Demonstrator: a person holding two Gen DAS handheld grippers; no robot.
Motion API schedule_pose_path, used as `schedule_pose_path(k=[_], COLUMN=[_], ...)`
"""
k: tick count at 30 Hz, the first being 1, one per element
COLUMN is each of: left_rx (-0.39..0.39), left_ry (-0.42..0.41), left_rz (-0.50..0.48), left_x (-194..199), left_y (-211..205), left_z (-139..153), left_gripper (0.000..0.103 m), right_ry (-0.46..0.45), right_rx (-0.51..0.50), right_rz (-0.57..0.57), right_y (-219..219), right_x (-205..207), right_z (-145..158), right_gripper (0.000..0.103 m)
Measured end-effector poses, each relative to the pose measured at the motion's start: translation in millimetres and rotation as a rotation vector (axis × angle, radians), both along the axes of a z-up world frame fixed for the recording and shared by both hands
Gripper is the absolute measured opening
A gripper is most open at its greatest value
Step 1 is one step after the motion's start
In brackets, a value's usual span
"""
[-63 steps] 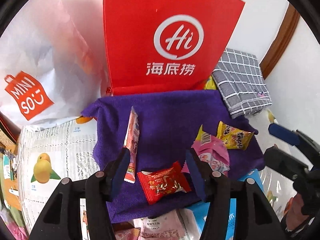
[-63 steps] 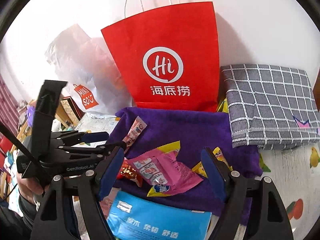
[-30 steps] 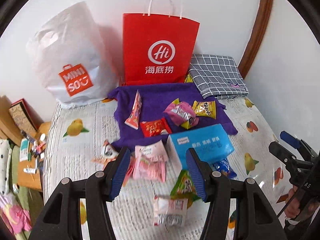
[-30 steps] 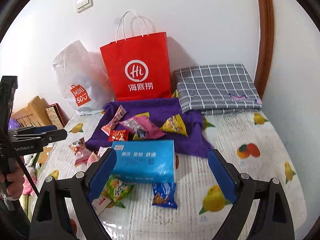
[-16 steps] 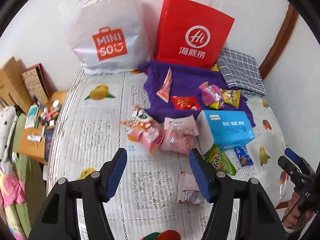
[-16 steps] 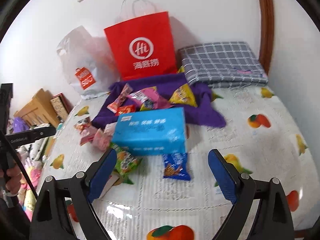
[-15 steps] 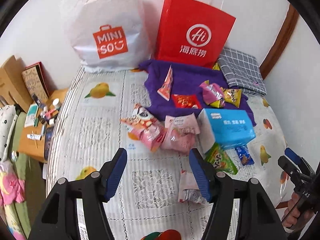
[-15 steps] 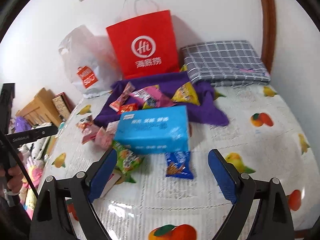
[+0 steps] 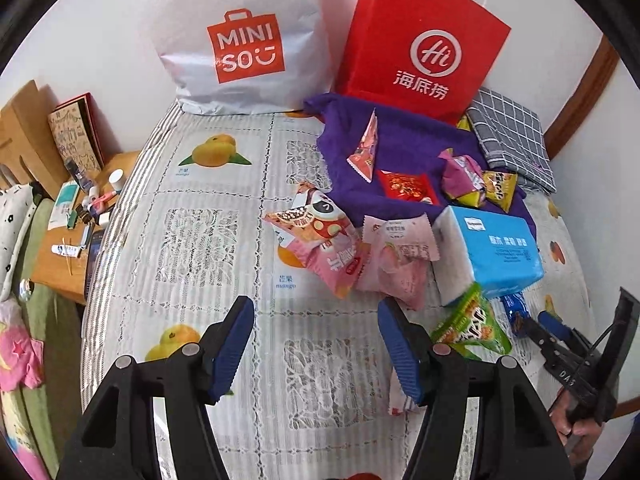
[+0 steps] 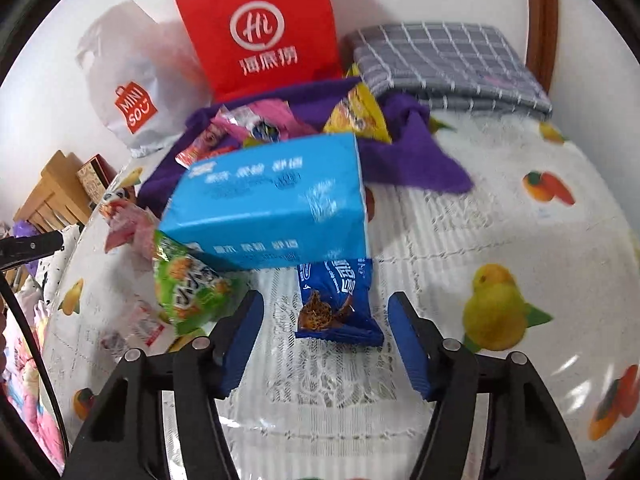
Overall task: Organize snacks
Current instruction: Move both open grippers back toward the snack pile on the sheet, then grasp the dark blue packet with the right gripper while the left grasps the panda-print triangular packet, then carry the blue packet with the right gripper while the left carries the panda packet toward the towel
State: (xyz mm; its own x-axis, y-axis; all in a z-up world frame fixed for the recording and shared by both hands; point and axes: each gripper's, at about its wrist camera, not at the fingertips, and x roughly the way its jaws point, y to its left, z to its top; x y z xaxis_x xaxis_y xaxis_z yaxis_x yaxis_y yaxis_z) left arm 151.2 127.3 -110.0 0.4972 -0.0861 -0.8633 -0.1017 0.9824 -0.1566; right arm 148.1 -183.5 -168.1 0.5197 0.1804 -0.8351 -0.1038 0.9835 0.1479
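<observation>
Loose snack packets lie on a fruit-print tablecloth (image 9: 208, 240). My right gripper (image 10: 325, 312) hangs low over a dark blue biscuit packet (image 10: 340, 284). Its jaws are closing with the packet's near end between them, and the pads stand clear of it. Behind the packet sit a blue tissue pack (image 10: 272, 200) and a green snack bag (image 10: 188, 288). My left gripper (image 9: 314, 320) is open over bare tablecloth, just short of two pink packets (image 9: 340, 256). A small white packet (image 9: 400, 396) is half hidden behind its right finger. Several more snacks rest on a purple cloth (image 9: 400, 144).
A red paper bag (image 9: 420, 40) and a white plastic bag (image 9: 244, 40) stand against the back wall. A folded grey checked cloth (image 9: 512, 136) lies at the back right. A wooden side table (image 9: 72, 240) with small items adjoins the table's left edge.
Both grippers have sunk toward the table. The right one's jaws have narrowed, and the blue biscuit packet now lies between them. The left one has drifted left, toward the pink packets.
</observation>
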Motion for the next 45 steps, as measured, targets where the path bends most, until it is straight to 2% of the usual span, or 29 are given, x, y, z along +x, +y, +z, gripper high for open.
schedule_pose_path(k=[3,5,10,14,25,26,29,33,38,42,45], left_rx=[-0.013,-0.011,0.009,-0.034,-0.08,-0.076,-0.094,-0.109,-0.096,-0.077,-0.077], left_ry=[-0.007,-0.009,-0.004,-0.004,0.015,0.013,0.018,0.008,0.006,-0.013,-0.032], left_rz=[-0.008,-0.014,-0.031,-0.004,0.082,0.082,0.084,0.075,0.064,0.056,0.033], left_x=[7,13,29,45,77,79,80,77,64,47,34], left_y=[0,-2,-9,-6,-2,-2,0,4,8,10,7], left_z=[-5,-8,-17,-24,-57,-58,-62,-59,-50,-36,-23], left_gripper=[0.062,0.062,0.062,0.062,0.06,0.058,0.043,0.032,0.029,0.029,0.029], right_ry=[0.007,0.021,-0.035,-0.059,-0.057,-0.057,-0.057,-0.058,-0.058,-0.058,-0.044], right_rx=[-0.015,-0.032,-0.101,-0.097,-0.09,-0.1,-0.125,-0.127,-0.119,-0.075,-0.078], right_rz=[0.017,0.015,0.014,0.024,0.023,0.024,0.027,0.03,0.03,0.021,0.01], right_y=[4,5,8,5,5,6,9,10,8,1,-1], right_x=[5,9,9,6,9,9,8,8,8,7,5], right_z=[-13,-21,-25,-26,-25,-26,-26,-26,-26,-24,-21], right_gripper=[0.065,0.058,0.046,0.046,0.046,0.046,0.046,0.047,0.047,0.045,0.044])
